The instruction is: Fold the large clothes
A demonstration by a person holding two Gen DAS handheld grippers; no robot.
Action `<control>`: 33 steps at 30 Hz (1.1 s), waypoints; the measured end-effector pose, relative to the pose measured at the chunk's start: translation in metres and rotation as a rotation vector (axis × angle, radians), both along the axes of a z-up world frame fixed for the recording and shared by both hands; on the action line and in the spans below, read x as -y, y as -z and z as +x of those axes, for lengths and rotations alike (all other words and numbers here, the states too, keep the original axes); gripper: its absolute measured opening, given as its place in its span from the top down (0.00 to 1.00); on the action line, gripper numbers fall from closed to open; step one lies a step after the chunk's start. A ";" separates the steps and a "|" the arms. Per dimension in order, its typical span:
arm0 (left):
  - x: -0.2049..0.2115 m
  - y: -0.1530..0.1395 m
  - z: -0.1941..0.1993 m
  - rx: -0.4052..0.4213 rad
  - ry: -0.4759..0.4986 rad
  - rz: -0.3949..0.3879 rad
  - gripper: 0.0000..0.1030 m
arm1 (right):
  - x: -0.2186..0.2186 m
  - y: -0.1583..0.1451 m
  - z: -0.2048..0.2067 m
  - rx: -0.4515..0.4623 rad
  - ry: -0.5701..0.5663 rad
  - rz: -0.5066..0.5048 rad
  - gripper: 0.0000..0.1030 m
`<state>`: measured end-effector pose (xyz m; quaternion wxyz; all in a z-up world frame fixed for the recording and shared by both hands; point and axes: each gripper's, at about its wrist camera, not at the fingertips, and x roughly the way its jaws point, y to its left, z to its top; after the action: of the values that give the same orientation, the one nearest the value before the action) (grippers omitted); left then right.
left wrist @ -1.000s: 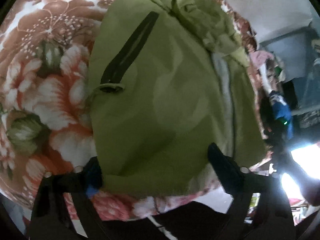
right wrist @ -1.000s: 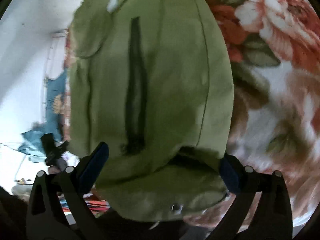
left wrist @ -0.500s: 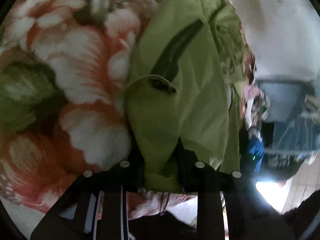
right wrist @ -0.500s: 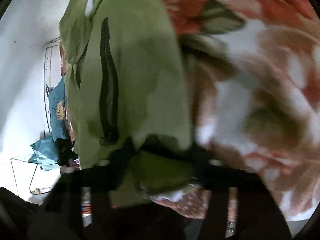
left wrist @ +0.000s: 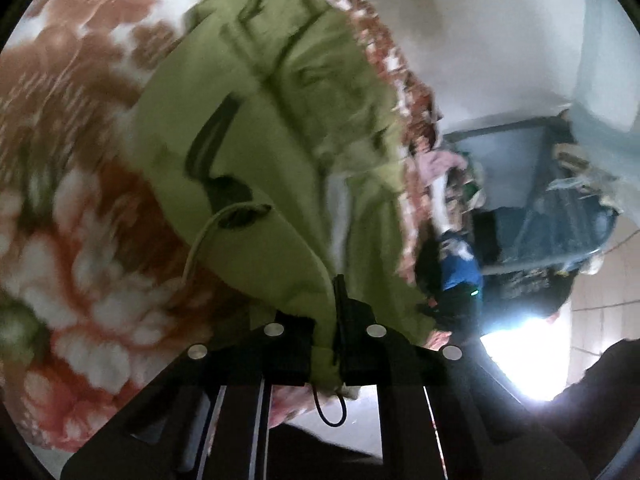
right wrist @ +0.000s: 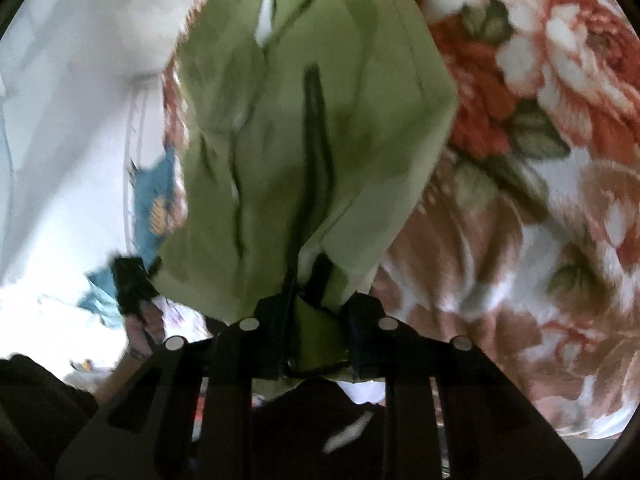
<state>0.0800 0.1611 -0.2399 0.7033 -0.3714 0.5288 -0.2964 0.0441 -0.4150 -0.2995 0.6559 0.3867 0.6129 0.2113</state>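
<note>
An olive-green garment with black zip pockets lies on a floral bedspread. My left gripper has its jaws closing, pinched on the near edge of the green garment, which bunches between the pads and lifts toward me; a pale drawcord loops beside it. In the right wrist view the same green garment hangs up from the bed. My right gripper has its jaws closing too, with a thick fold of the garment's hem pressed between the pads.
The floral bedspread spreads to the right in the right wrist view. A white wall stands behind the bed, with a dark shelf of cluttered items beside it. Blue cloth lies left of the bed.
Both grippers went from wide open around the garment's near edge to clamped on it. Both have risen, pulling the edge up off the bedspread.
</note>
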 end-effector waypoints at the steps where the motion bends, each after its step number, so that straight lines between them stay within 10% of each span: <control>1: -0.001 -0.008 0.004 0.018 -0.005 -0.014 0.92 | 0.002 -0.008 0.004 0.016 0.026 0.018 0.77; 13: 0.027 -0.094 0.105 0.186 0.083 -0.083 0.92 | 0.016 -0.109 0.068 0.215 0.119 0.073 0.78; 23: 0.053 -0.153 0.212 0.262 -0.017 -0.045 0.92 | 0.036 -0.136 0.202 0.292 0.104 0.227 0.78; 33: 0.030 -0.111 0.388 0.144 -0.142 0.025 0.92 | 0.061 -0.136 0.390 0.295 0.077 0.104 0.78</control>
<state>0.4676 0.1308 -0.1286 0.7634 -0.3768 0.4527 -0.2652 0.4340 -0.4755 -0.1639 0.7255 0.4083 0.4828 0.2719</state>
